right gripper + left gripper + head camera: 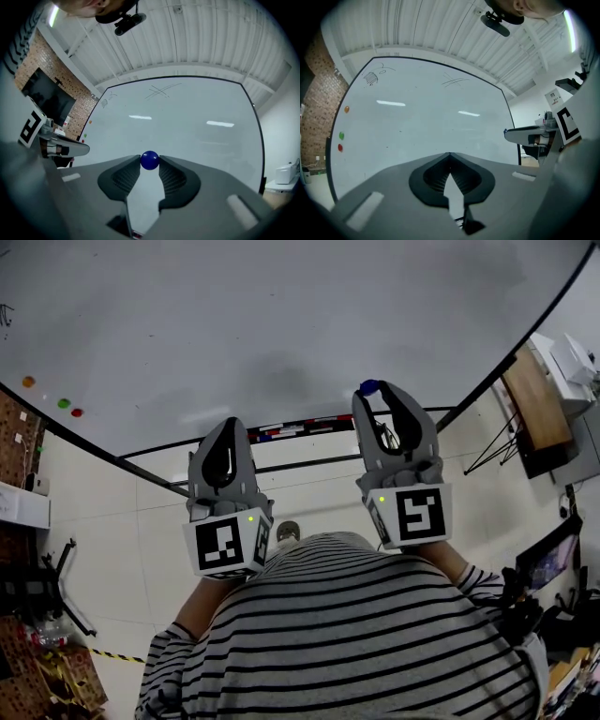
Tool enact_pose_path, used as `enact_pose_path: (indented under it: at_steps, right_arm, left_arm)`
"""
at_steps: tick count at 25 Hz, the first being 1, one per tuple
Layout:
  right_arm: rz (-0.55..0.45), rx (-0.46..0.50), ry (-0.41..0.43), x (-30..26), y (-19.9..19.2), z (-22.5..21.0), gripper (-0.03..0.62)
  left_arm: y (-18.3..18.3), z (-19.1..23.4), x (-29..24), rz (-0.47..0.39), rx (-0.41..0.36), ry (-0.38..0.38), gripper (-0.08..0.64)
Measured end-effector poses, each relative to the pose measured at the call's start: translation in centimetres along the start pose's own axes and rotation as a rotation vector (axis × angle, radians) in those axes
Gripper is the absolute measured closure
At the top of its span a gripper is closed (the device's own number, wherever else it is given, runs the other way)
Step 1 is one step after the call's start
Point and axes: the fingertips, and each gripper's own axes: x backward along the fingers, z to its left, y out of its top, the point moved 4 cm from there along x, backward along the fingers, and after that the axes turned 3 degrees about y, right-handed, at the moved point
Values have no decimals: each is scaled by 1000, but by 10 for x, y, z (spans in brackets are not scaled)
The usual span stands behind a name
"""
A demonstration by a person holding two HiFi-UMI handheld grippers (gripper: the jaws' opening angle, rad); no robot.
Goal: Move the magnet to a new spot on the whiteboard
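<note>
The right gripper pinches the blue magnet between its very tips, one pad on each side of the ball. The rest of the gap behind it is bare. The whiteboard fills the space straight ahead of the jaws, and nothing stands between the magnet and it. No view shows whether the magnet touches the board. The left gripper has its jaws pressed together at the tips with nothing between them, and it also points at the board. Far to the left of both sets of jaws, near the board's edge, sit an orange dot, a green dot and a red dot, well apart from the blue magnet. Below the jaws in the head view, a tray under the board holds markers. A brick wall lies past the board's left edge, and the striped shirt is behind the grippers. The only writing on the board is a scribble high to the left of the jaws and some crossed strokes above them; neither reads as words. A wall sign to the right of the left jaws is too small to read. Each gripper's cube bears a black-and-white square marker.
</note>
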Motion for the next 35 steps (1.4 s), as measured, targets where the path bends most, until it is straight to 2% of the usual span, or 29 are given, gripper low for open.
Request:
enact_pose_path:
  at_steps: [4, 7, 16, 27, 35]
  right_arm:
    - [37, -55, 21, 44, -7, -6, 468]
    - [51, -80, 36, 68, -10, -7, 468]
    - [62, -89, 85, 100, -19, -3, 468]
    - [33, -64, 94, 92, -17, -9, 468]
    - [-8, -12, 77, 29, -5, -20, 468]
  left_arm:
    - [1, -39, 31, 6, 9, -19, 545]
    - [0, -60, 53, 19, -14, -28, 546]
    - [-4, -87, 87, 31, -27, -20, 545]
    - [-11, -88, 79, 53, -32, 2, 545]
    - [-13, -55, 37, 80, -42, 20, 545]
